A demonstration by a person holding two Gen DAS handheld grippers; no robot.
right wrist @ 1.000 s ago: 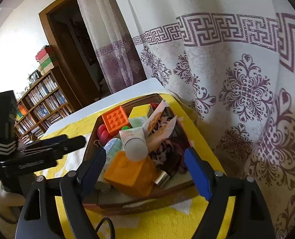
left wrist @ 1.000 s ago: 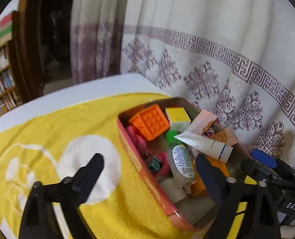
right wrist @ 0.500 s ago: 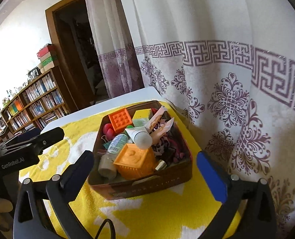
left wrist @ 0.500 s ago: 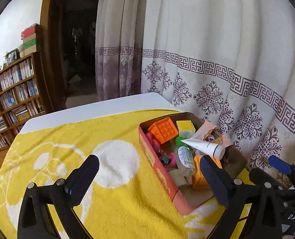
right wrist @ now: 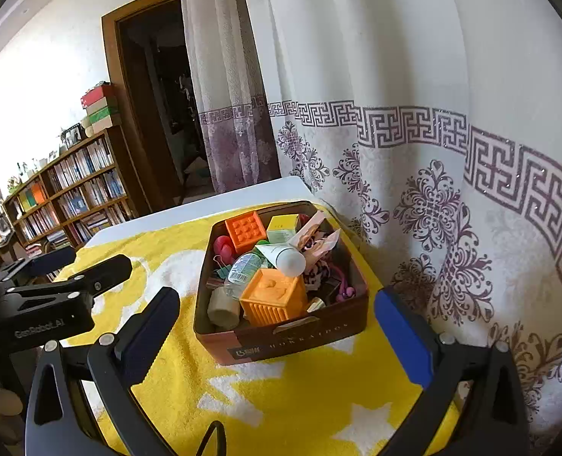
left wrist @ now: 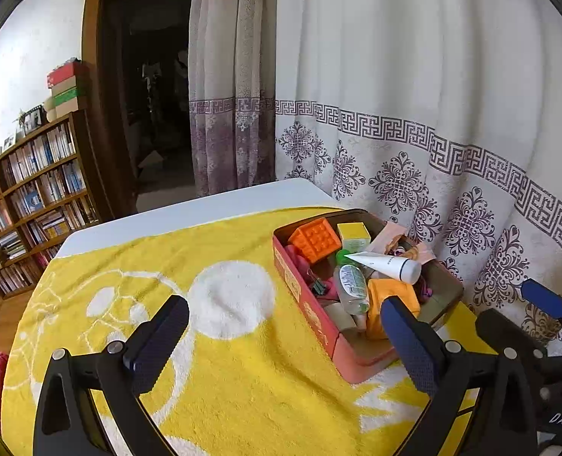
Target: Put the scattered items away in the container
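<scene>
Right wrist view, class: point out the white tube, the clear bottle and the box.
white tube (right wrist: pixel 286 257): right wrist view, its rounded cap.
clear bottle (right wrist: pixel 243 268): right wrist view, its label.
box (right wrist: pixel 300 336): right wrist view, its near wall.

Your left tongs (left wrist: pixel 284 338) stand wide open, with nothing between the two dark fingers (left wrist: pixel 155 342), and they hang in the air. Your right tongs (right wrist: pixel 277 334) are also wide open and hold nothing; their blue pads (right wrist: pixel 402 342) face each other at about 4 and 8 o'clock in the right wrist view. In that view the left tongs (right wrist: pixel 87 269) appear at 9 o'clock, well apart.
</scene>
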